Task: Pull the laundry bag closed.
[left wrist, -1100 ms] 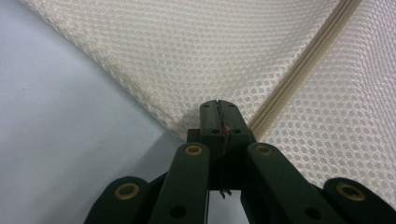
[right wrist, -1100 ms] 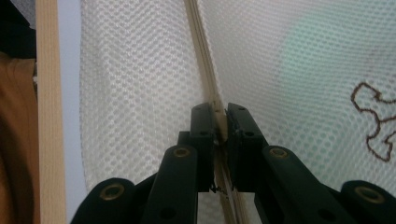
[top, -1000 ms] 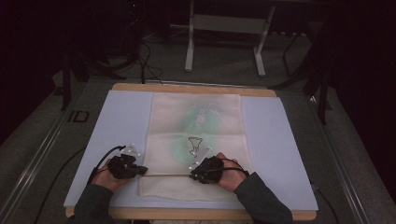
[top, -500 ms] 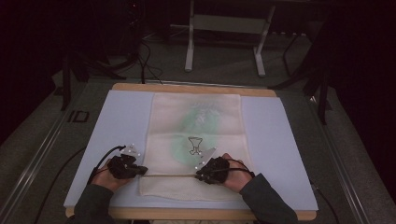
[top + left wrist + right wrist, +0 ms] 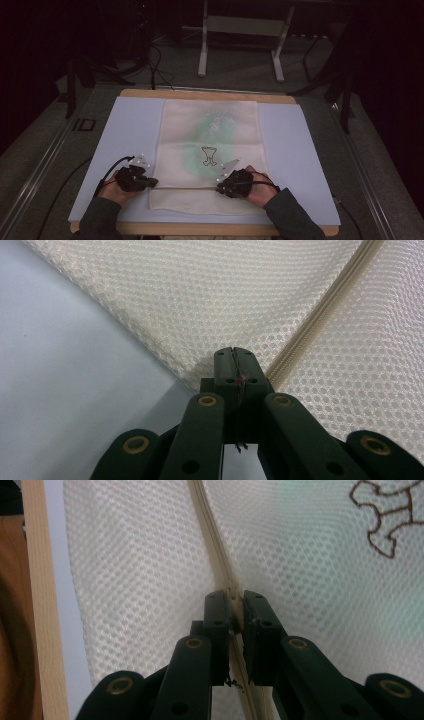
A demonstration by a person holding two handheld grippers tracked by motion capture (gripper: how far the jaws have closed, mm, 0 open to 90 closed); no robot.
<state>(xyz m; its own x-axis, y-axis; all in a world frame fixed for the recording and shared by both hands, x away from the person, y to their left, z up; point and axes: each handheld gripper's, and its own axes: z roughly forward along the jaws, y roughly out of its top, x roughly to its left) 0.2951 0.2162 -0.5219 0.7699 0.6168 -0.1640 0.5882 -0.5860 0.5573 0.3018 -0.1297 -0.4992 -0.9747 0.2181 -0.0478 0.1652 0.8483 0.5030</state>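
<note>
Cream mesh laundry bag [image 5: 210, 150], zipper [image 5: 212, 535] pinched by right hand-held gripper [image 5: 238, 605], left hand-held gripper [image 5: 233, 354] clenched at its edge.

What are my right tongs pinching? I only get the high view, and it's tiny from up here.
Observer: The right tongs are shut on the zipper of the mesh bag.
Operator: And my left ones?
Observer: The left tongs are shut on the bag's edge, right beside the zipper's end.
Operator: What's the cloth like close up?
Observer: It's full of tiny honeycomb holes, with a green patch showing through.
</note>
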